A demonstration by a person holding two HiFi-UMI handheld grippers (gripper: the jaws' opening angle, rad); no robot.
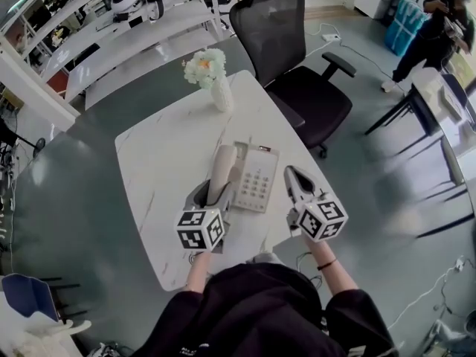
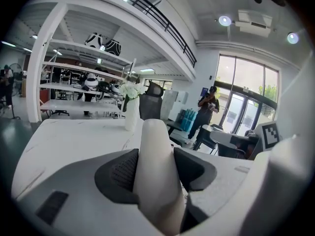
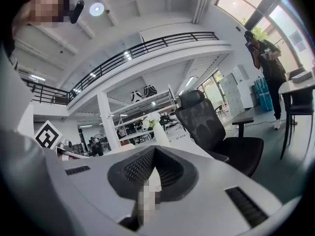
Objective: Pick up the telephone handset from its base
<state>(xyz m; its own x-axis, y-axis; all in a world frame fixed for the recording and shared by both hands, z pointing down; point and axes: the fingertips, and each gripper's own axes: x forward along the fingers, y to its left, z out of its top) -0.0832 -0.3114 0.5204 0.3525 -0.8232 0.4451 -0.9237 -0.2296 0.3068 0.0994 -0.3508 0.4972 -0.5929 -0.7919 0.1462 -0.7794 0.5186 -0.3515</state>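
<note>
My left gripper (image 1: 213, 193) is shut on the pale telephone handset (image 1: 222, 168), which rises at a slant above the left side of the telephone base (image 1: 256, 178). In the left gripper view the handset (image 2: 153, 181) fills the gap between the dark pads (image 2: 123, 171), its far end pointing toward the vase. To the right of the base, my right gripper (image 1: 297, 175) hovers over the table with its jaws together and nothing between them. Its ribbed pads (image 3: 140, 167) meet in a narrow V in the right gripper view.
The phone sits on a white marble-look table (image 1: 160, 173). A vase of white flowers (image 1: 214, 80) stands at its far edge, with a black office chair (image 1: 297, 73) behind. A person (image 1: 439, 28) stands far right near dark desks (image 1: 439, 103). White shelving (image 1: 111, 28) lines the back left.
</note>
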